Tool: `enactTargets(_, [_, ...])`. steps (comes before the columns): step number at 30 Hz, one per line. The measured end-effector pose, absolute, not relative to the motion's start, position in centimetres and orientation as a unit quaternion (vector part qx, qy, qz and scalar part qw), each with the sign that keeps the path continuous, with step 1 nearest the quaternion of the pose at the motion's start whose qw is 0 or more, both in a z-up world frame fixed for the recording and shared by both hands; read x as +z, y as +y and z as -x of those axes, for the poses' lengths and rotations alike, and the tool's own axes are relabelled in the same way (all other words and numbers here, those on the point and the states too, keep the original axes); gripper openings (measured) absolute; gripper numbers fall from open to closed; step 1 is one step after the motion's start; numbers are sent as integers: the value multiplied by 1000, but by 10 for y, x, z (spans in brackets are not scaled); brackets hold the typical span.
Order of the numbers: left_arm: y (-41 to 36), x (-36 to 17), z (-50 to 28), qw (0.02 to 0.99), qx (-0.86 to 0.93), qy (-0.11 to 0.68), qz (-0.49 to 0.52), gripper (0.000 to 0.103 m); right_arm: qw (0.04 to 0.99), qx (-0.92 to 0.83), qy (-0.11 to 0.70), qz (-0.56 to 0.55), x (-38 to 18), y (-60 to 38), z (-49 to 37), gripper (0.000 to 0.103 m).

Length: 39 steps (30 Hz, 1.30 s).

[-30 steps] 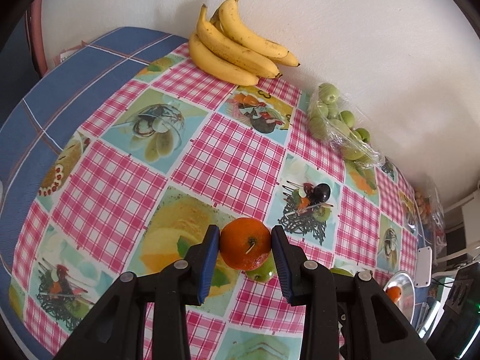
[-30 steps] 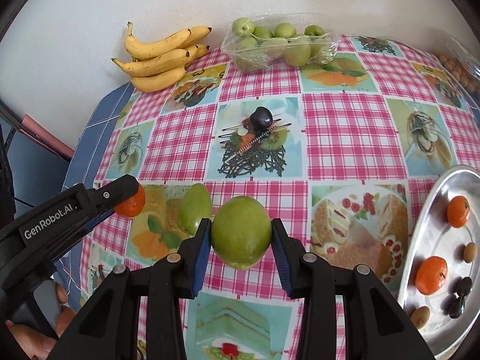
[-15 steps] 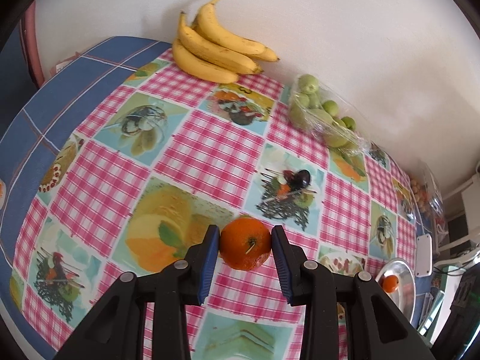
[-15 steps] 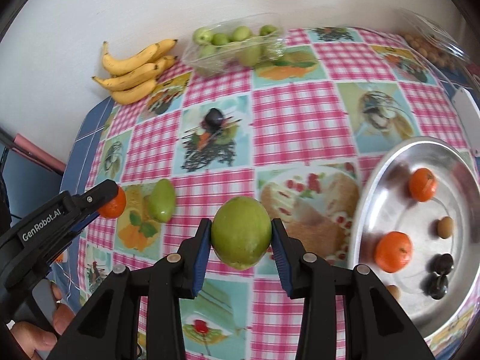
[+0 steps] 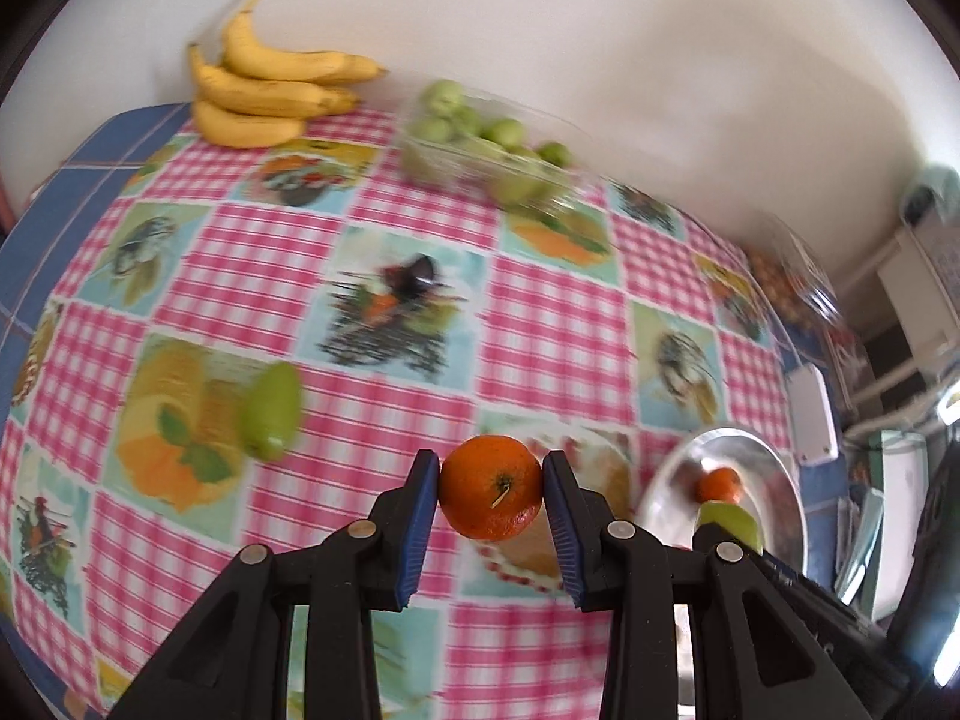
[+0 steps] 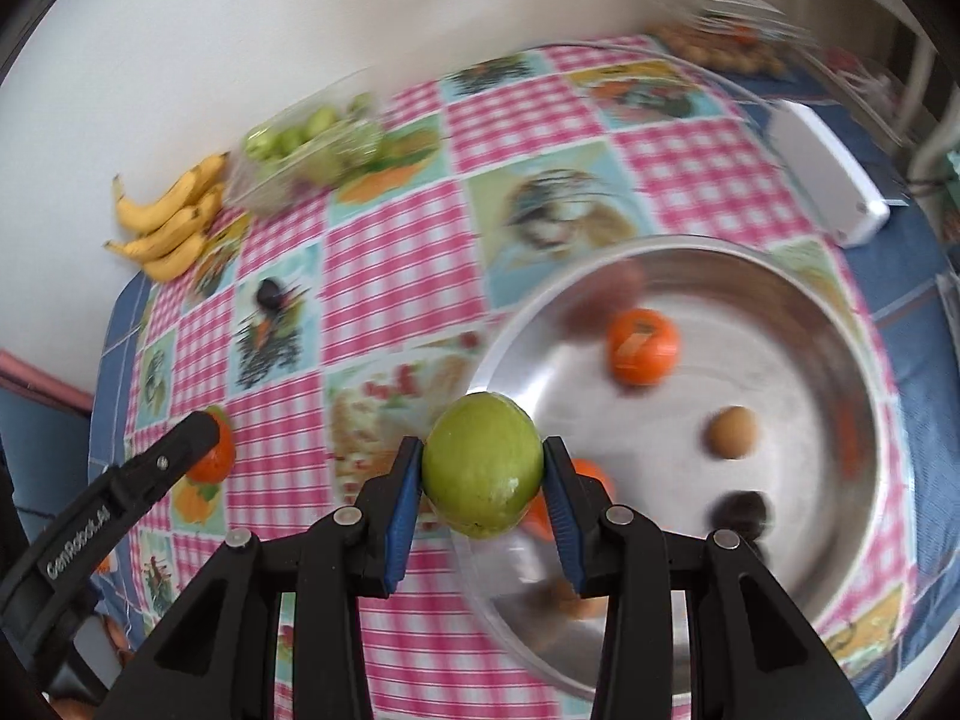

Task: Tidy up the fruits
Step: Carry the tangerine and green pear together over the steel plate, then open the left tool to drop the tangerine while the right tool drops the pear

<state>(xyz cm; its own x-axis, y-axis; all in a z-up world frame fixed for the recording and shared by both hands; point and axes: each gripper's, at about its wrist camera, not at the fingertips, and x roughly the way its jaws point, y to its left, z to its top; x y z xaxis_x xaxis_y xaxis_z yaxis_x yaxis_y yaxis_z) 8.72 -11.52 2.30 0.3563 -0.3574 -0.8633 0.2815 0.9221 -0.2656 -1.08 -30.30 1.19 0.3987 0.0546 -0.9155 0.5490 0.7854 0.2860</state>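
Observation:
My left gripper (image 5: 491,489) is shut on an orange (image 5: 492,495) and holds it above the checked tablecloth, left of the steel tray (image 5: 774,480). My right gripper (image 6: 483,474) is shut on a round green fruit (image 6: 480,471) and holds it over the near left rim of the steel tray (image 6: 852,360). The tray holds two oranges (image 6: 642,345), a brown fruit (image 6: 731,432) and a dark fruit (image 6: 741,510). Another green fruit (image 5: 270,411) lies on the cloth at the left. The left gripper with its orange shows in the right wrist view (image 6: 210,450).
A banana bunch (image 5: 264,96) and a clear box of small green fruits (image 5: 480,150) lie at the wall. A dark plum (image 5: 417,273) sits mid-table. A white box (image 6: 828,180) and a clear container of small fruits (image 6: 714,42) are beyond the tray.
Both grippers have moved right toward the tray with their fruits held. The right gripper now hangs over the tray's rim; the loose green fruit is left behind on the cloth.

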Motion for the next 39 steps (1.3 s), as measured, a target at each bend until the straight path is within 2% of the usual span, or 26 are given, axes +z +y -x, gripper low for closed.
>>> enactTargets(19, [-236,13,-8,776,-319,540,-61,38,750,-238,505,-354,4,-394,90,41])
enactTargets(39, [-269,-25,18,746,-328,569,-112,38,717,-254,525,-381,-32,-406,101,41])
